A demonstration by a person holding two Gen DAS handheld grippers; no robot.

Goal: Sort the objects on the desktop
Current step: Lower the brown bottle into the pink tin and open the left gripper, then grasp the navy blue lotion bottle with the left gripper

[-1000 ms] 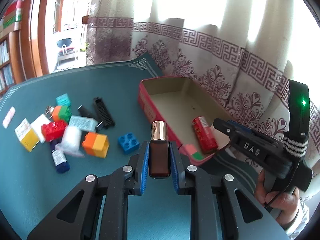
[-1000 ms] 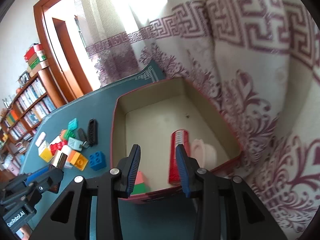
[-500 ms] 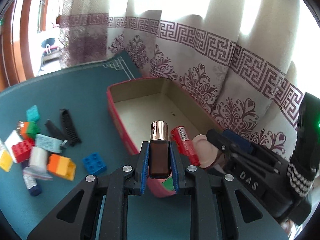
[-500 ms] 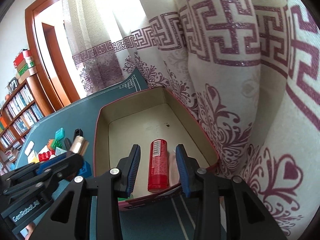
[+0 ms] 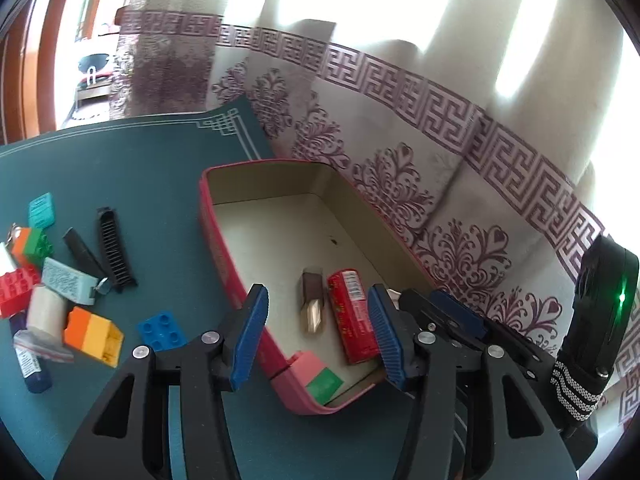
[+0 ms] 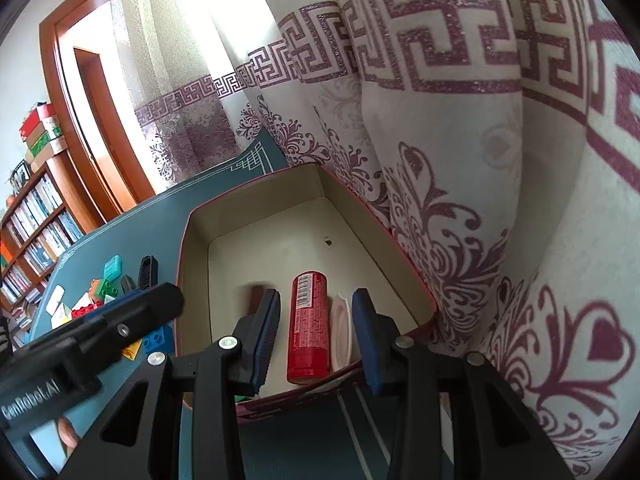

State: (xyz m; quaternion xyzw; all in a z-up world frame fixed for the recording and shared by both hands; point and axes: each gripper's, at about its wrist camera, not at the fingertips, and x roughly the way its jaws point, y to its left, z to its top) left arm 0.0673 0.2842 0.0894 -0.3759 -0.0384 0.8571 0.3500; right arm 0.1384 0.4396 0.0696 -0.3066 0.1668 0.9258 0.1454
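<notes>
**Bottle dropped in box, pile left to sort**

Left gripper (image 5: 318, 334) jaws have just been opening; they stand apart w/ nothing between the pads. The small brown bottle (image 5: 312, 304) w/ the gold cap lies on the floor of the red box (image 5: 224, 264), near the front end, just beside the red tube (image 5: 352, 316); looks slightly blurred, so may not be settled yet. Right gripper (image 6: 316, 336) hovers over the same box, jaws part-way apart, clamped on nothing; the tube and a white round lid (image 6: 342, 332) show in the gap below but pads aren't on them.

Progress, my read: early-to-mid. In the box: bottle, tube, lid, plus a pink-and-green block (image 5: 316, 376) at the near corner. Left on the green mat (image 5: 140, 168): blue brick (image 5: 162, 330), orange-yellow brick (image 5: 94, 336), red brick (image 5: 16, 292), orange-green brick (image 5: 32, 242), teal tag (image 5: 42, 210), black comb (image 5: 114, 252), a few other small bits. Most of the pile isn't moved.

Bottle orientation: lies flat, long axis roughly along the box length, near parallel to the tube. Gold cap end points toward the near end of the box; dark base points to the far end.
</notes>
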